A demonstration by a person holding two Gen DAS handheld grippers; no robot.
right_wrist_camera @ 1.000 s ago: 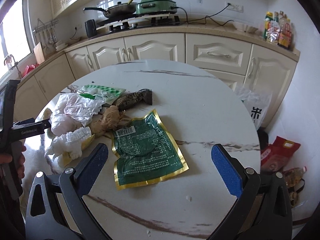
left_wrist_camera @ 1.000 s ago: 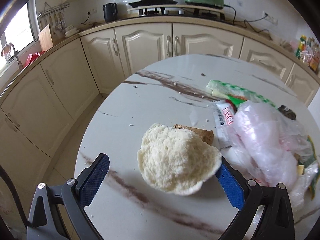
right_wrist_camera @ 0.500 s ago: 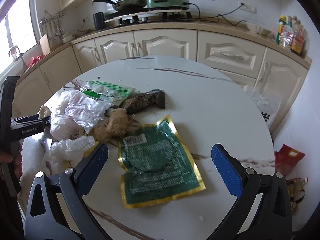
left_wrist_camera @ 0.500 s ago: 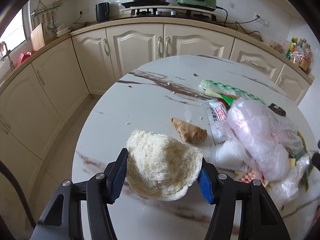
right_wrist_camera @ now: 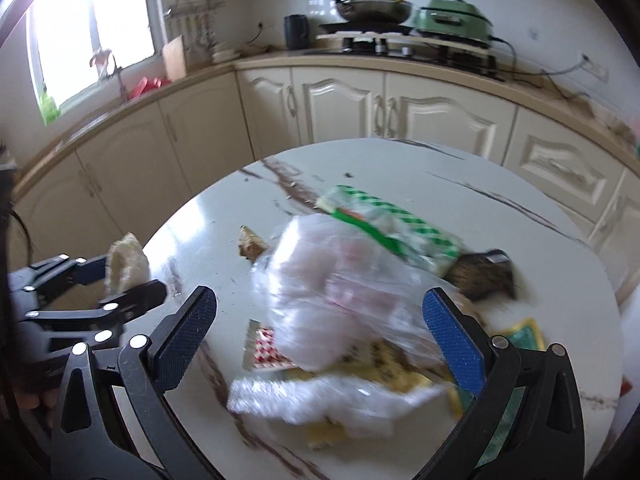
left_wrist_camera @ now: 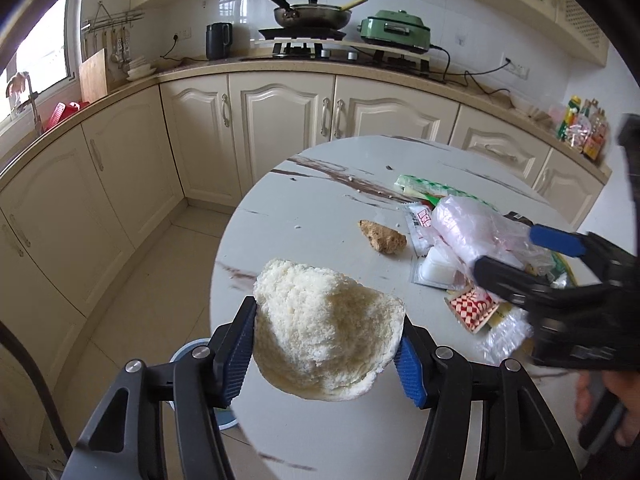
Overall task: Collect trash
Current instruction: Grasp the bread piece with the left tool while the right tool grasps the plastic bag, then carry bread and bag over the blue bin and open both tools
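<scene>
My left gripper [left_wrist_camera: 324, 356] is shut on a torn piece of white bread [left_wrist_camera: 328, 332], held above the near left edge of the round marble table [left_wrist_camera: 320, 184]. In the right wrist view that gripper [right_wrist_camera: 120, 280] and the bread [right_wrist_camera: 126, 264] show at the left. My right gripper [right_wrist_camera: 316, 308] is open, hanging over a clear plastic bag [right_wrist_camera: 340, 292] in the trash pile; its pads touch nothing. It enters the left wrist view from the right [left_wrist_camera: 532, 256]. A brown scrap [left_wrist_camera: 382, 236] lies alone beside the pile.
The pile also holds a green-checked wrapper [right_wrist_camera: 384, 232], a red-checked carton [left_wrist_camera: 474, 306], a dark brown piece [right_wrist_camera: 486, 276] and a green-gold pouch [right_wrist_camera: 524, 336]. A pale blue round thing [left_wrist_camera: 188, 354] sits on the floor by the table. Cream cabinets [left_wrist_camera: 280, 136] ring the room.
The left gripper closed on the bread and lifted it back toward the table's edge. The right gripper swung left from the green pouch to over the plastic bag.
</scene>
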